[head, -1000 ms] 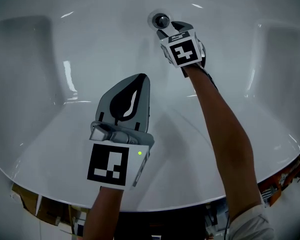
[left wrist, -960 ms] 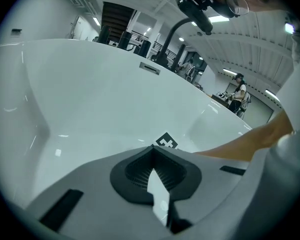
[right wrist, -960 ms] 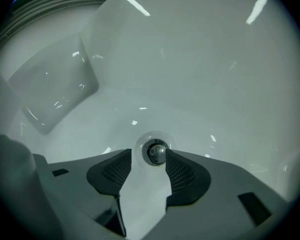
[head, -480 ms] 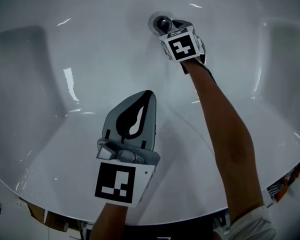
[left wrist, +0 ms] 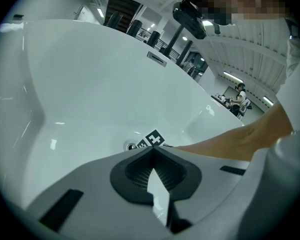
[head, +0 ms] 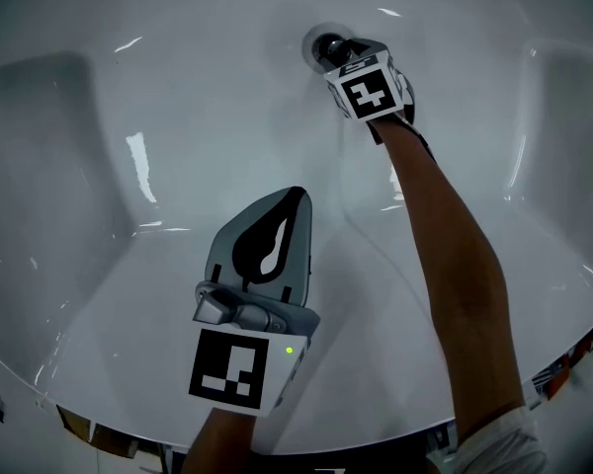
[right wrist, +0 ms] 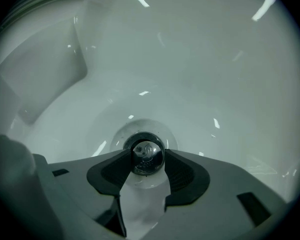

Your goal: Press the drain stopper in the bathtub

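Note:
The chrome drain stopper (head: 322,42) sits in its round drain at the far end of the white bathtub (head: 178,97). My right gripper (head: 335,51) reaches down to it on an outstretched bare arm. In the right gripper view the stopper (right wrist: 147,157) sits between the two dark pads (right wrist: 180,174), which close against its sides. My left gripper (head: 296,196) hangs shut above the tub floor, nearer me, with nothing in it. From the left gripper view its tips (left wrist: 152,150) meet, and the drain (left wrist: 130,145) and the right gripper's marker cube (left wrist: 153,138) show beyond.
The tub's sloping walls rise on the left (head: 40,136) and right (head: 573,126). The near rim (head: 395,433) runs along the bottom of the head view. An overflow plate (left wrist: 156,58) sits high on the far wall.
My right gripper has edged forward so its jaws now lie around the stopper. The left gripper has stayed about where it was, still shut.

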`<act>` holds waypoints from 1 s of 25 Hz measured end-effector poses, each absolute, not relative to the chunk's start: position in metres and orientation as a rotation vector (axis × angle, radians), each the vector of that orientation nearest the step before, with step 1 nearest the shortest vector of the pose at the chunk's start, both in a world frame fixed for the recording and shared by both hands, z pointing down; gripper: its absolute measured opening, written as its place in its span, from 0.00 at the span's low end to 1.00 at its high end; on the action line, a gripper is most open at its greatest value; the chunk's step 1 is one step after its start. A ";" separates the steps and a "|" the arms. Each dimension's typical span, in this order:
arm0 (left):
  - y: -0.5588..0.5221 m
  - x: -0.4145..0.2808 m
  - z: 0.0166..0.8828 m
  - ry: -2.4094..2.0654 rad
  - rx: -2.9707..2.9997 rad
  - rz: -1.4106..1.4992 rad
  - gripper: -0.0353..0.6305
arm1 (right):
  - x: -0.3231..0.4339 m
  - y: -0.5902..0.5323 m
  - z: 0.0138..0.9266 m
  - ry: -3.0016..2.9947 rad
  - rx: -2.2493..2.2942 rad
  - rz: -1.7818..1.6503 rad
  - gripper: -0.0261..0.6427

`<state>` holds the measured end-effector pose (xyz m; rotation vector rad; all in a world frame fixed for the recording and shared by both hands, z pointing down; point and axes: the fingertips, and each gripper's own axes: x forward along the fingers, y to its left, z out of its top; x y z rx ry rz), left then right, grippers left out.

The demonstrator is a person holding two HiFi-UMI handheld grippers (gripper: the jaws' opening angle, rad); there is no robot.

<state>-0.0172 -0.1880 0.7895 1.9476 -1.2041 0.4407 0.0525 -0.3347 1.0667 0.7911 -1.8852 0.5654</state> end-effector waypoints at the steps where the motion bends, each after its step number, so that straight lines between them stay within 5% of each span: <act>1: -0.189 -0.017 0.791 -1.203 1.946 0.440 0.06 | 0.053 -0.336 1.066 -1.887 0.779 0.547 0.35; 25: -0.185 -0.014 0.795 -1.197 1.932 0.425 0.06 | 0.051 -0.336 1.061 -1.888 0.714 0.456 0.32</act>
